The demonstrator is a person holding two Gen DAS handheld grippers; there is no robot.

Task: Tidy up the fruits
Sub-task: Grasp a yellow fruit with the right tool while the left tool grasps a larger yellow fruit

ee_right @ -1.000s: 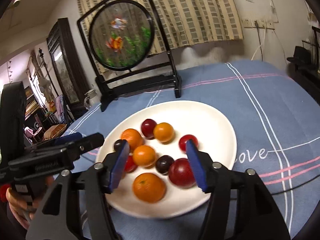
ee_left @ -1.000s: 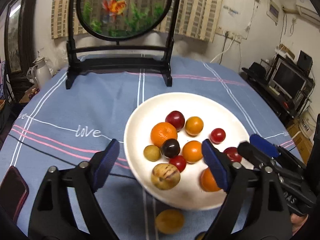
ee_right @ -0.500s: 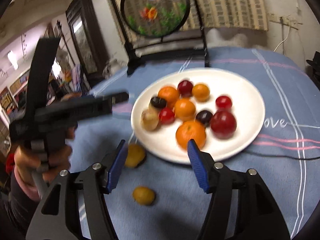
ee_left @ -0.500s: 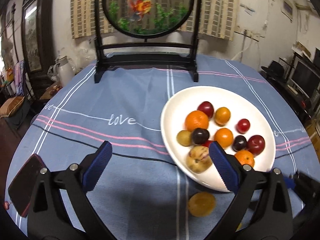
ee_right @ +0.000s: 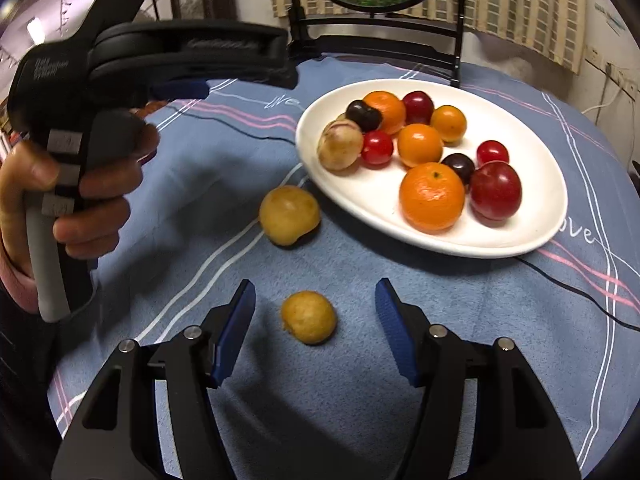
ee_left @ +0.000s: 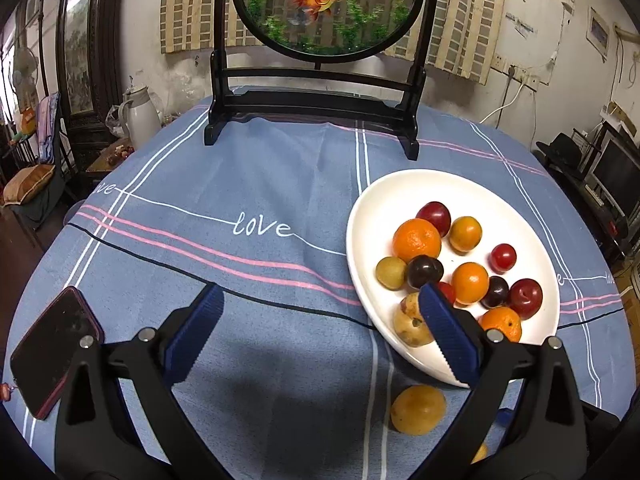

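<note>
We see a round table under a blue cloth (ee_left: 256, 184) with white and pink stripes and the word "love" woven in. On its right part, in the left wrist view, sits a wide white ceramic plate (ee_left: 384, 200) heaped with fruit: a large orange mandarin (ee_left: 416, 239), a dark red plum (ee_left: 435, 218), a small red cherry tomato (ee_left: 503, 257), a near-black plum (ee_left: 425, 271) and a beige speckled fruit (ee_left: 408, 322) at the near rim, among others.

Two fruits lie off the plate on the cloth. A larger round yellow-brown fruit (ee_right: 289, 214) rests just beside the plate's near-left rim. A smaller round yellow fruit (ee_right: 308, 317) lies closer to us, well apart from the plate.

Our right gripper (ee_right: 315, 326), with blue ribbed pads on black arms, points down at the smaller yellow fruit. The fruit sits between its fingers, but neither pad touches it; gaps show on both sides.

Our left gripper (ee_left: 320, 334) stands spread wide with nothing between its pads, over bare cloth beside the plate's near rim. The right wrist view shows a hand (ee_right: 80, 196) wrapped around its handle.

A dark phone (ee_left: 56, 350) lies at the table's left edge. A black wooden stand holding a round goldfish panel (ee_left: 326, 4) rises at the far side.
</note>
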